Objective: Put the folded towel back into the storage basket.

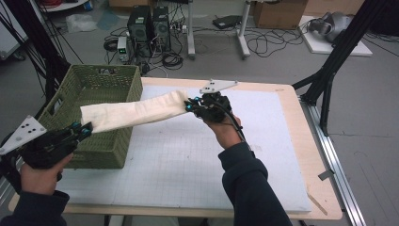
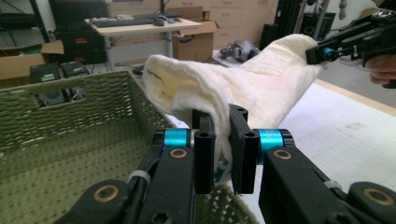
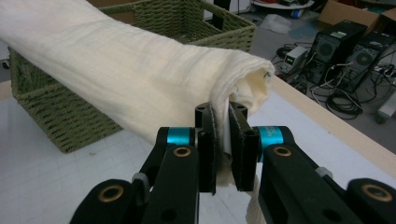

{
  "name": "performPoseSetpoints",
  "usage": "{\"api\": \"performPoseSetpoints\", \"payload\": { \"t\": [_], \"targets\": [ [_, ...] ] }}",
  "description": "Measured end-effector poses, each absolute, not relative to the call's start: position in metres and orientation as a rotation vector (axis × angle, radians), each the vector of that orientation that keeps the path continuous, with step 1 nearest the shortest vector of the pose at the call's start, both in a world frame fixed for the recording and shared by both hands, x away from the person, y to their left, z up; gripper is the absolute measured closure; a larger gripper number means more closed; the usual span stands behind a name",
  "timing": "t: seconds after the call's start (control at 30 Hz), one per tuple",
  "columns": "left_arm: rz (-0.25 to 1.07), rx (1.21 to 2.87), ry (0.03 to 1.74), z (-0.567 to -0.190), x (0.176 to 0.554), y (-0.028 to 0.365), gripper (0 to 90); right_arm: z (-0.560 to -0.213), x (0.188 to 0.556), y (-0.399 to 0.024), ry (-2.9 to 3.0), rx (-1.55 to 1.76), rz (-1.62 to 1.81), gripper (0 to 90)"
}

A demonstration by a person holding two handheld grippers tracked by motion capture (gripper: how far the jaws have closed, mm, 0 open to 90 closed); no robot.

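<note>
A folded cream cloth hangs stretched in the air between my two grippers, partly over the green woven basket. My left gripper is shut on the cloth's left end, above the basket's near right corner. In the left gripper view its jaws pinch the cloth with the basket below. My right gripper is shut on the cloth's right end, above the white mat. The right gripper view has the jaws clamped on the rolled fold, with the basket behind.
The basket stands on the table's left side, open and with nothing visible inside. The wooden table edge frames the mat. Beyond the table are computer towers, cables on the floor and black frame legs at the right.
</note>
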State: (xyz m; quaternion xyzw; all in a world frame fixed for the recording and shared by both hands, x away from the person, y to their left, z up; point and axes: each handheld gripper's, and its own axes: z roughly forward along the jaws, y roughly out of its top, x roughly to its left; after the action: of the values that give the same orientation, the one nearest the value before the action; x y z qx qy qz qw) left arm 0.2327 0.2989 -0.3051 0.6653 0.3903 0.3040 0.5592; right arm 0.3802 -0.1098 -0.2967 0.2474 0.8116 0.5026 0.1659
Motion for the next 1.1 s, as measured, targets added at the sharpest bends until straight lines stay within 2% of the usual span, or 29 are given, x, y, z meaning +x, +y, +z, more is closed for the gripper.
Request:
{"api": "performPoseSetpoints", "payload": {
  "t": [0.43,1.1],
  "targets": [
    [0.772,1.539,0.979,-0.308,0.222,0.327,81.6,-0.296,0.399,-0.064,2.331,0.631,1.431,83.3],
    [0.849,1.482,1.031,-0.310,0.204,0.348,81.6,-0.280,0.438,0.007,2.314,0.550,1.426,83.4]
  ]
}}
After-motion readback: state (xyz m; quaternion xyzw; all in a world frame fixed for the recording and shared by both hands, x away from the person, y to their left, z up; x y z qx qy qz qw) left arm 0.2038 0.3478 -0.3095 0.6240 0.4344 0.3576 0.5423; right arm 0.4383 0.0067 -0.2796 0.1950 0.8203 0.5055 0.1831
